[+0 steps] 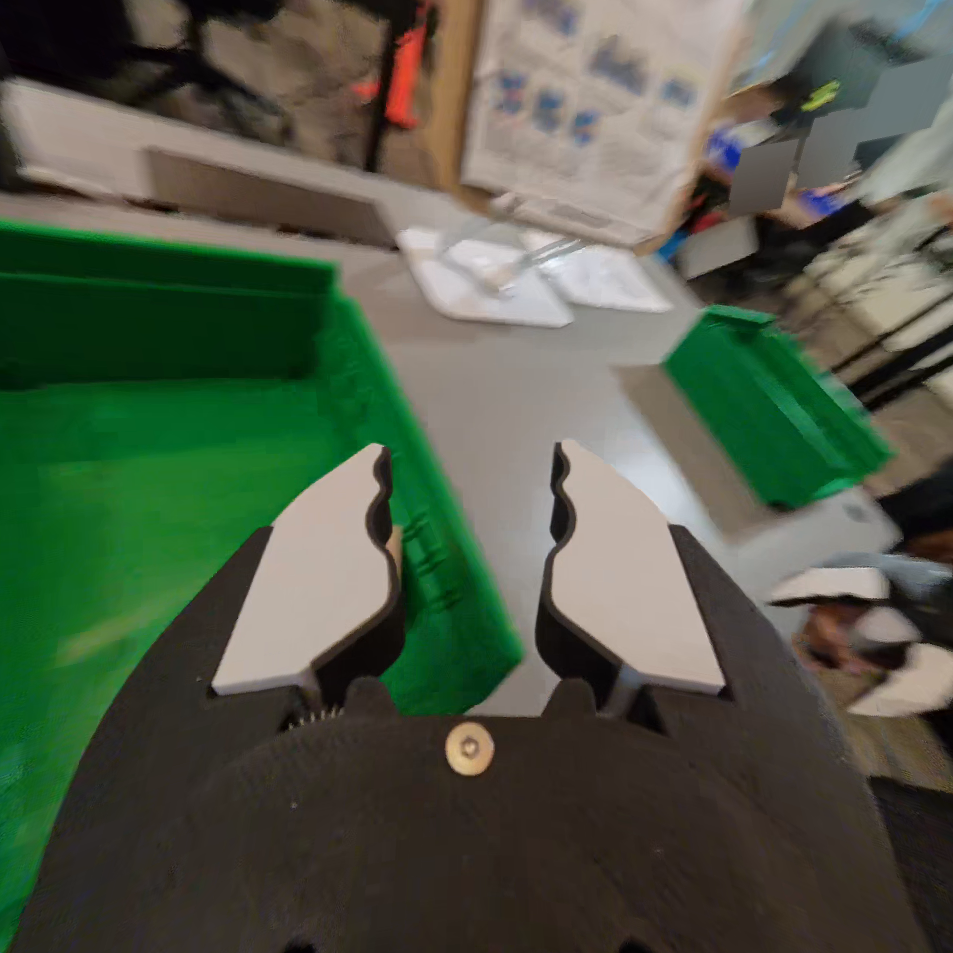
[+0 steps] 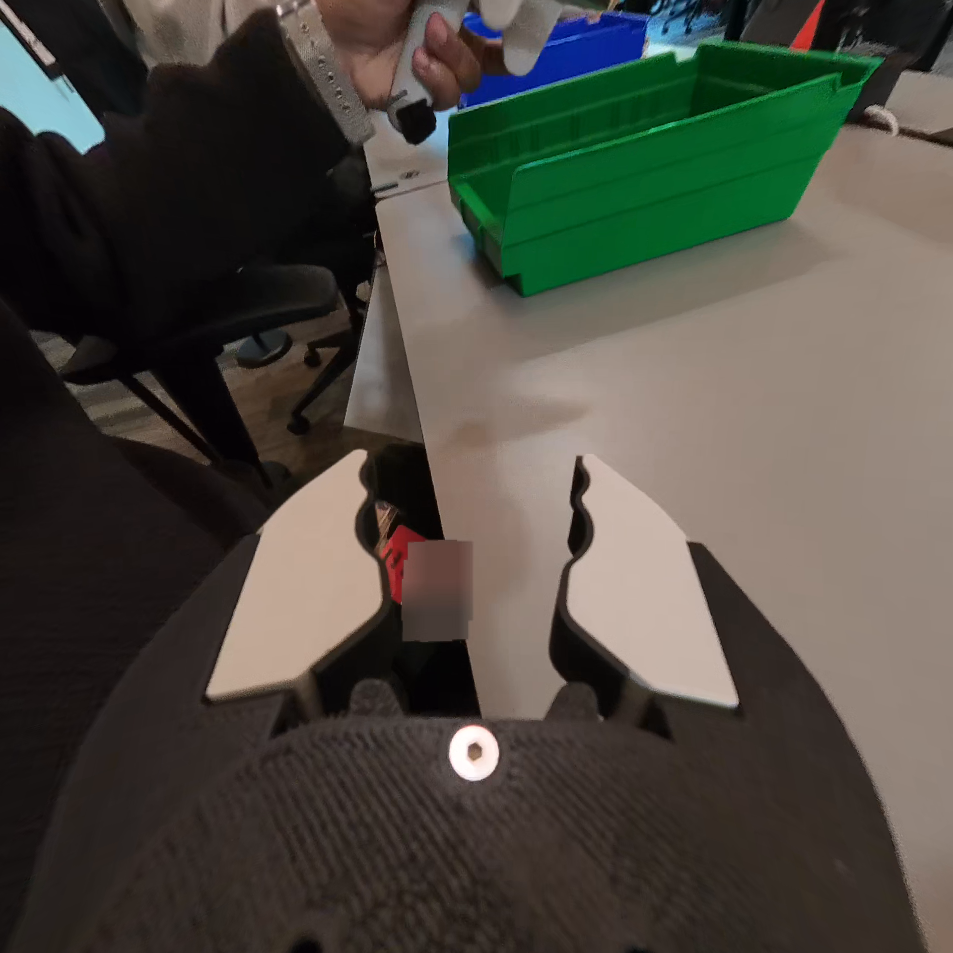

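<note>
My left gripper point(image 1: 472, 454) is open and holds nothing. It hovers over the right rim of a large green plastic bin point(image 1: 154, 515), with one finger over the bin and the other over the grey table point(image 1: 515, 392). My right gripper point(image 2: 472, 464) is open and holds nothing. It hangs over the table's left edge point(image 2: 670, 464), well short of the green bin point(image 2: 644, 170). In the right wrist view a hand point(image 2: 412, 56) holds the left gripper above that bin. The right gripper shows blurred at the right edge of the left wrist view point(image 1: 851, 634).
A second green bin point(image 1: 773, 402) lies at the right of the table. White trays point(image 1: 515, 289) sit at the far end below a printed board point(image 1: 593, 113). A blue bin point(image 2: 557, 51) stands behind the green one. A black chair point(image 2: 232, 309) and a red item point(image 2: 394, 562) are beside the table edge.
</note>
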Tool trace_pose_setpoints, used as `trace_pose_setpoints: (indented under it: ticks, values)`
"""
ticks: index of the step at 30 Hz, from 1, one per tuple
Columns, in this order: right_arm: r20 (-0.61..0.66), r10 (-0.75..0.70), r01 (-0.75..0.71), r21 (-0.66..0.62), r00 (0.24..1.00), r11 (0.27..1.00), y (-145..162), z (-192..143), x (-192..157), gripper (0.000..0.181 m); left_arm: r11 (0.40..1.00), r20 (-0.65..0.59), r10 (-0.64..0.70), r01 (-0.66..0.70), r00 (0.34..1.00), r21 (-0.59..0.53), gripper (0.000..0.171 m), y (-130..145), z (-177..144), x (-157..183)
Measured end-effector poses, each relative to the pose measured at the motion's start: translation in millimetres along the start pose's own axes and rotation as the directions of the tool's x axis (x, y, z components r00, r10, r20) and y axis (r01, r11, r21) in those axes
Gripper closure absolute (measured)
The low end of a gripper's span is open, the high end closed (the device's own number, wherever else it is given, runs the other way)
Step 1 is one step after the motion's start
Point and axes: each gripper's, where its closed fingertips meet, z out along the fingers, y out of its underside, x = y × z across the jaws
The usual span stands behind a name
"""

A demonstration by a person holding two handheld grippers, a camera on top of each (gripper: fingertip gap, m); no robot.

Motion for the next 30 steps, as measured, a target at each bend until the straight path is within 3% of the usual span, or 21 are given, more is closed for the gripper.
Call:
trace_pose_setpoints:
  ticks: [4, 8, 13, 17, 26, 30]
  values:
    - [0.006, -0.013, 0.013, -0.04, 1.0, 0.999, 8.8, 2.0, 0.9, 0.109, 0.978, 0.153, 0.066, -0.033, 0.986, -0.207, 0.102, 44.5, 6.5, -47.8]
    - [-0.017, -0.042, 0.041, -0.045, 0.999, 0.998, 8.2, -0.3, 3.5, 0.11, 0.924, 0.268, 0.245, -0.141, 0.932, -0.356, 0.101, 72.3, 16.9, -71.7]
    - [-0.047, -0.053, 0.047, -0.129, 0.997, 0.99, 24.9, 2.0, 12.4, 0.114, 0.9, 0.21, 0.261, -0.159, 0.942, -0.405, 0.104, 90.6, 30.6, -62.4]
    - [-0.029, -0.051, 0.047, -0.136, 0.998, 0.99, 26.7, 4.5, 9.2, 0.115, 0.846, 0.254, 0.36, -0.199, 0.898, -0.494, 0.106, 103.6, 28.7, -75.9]
    - [-0.035, -0.054, 0.048, -0.147, 0.998, 0.988, 28.8, 5.2, 10.5, 0.118, 0.866, 0.247, 0.299, -0.153, 0.921, -0.476, 0.114, 105.1, 28.9, -77.3]
    - [-0.036, -0.058, 0.052, -0.149, 0.998, 0.987, 29.3, 5.5, 10.5, 0.119, 0.902, 0.318, 0.298, -0.156, 0.9, -0.403, 0.113, 84.7, 20.7, -87.1]
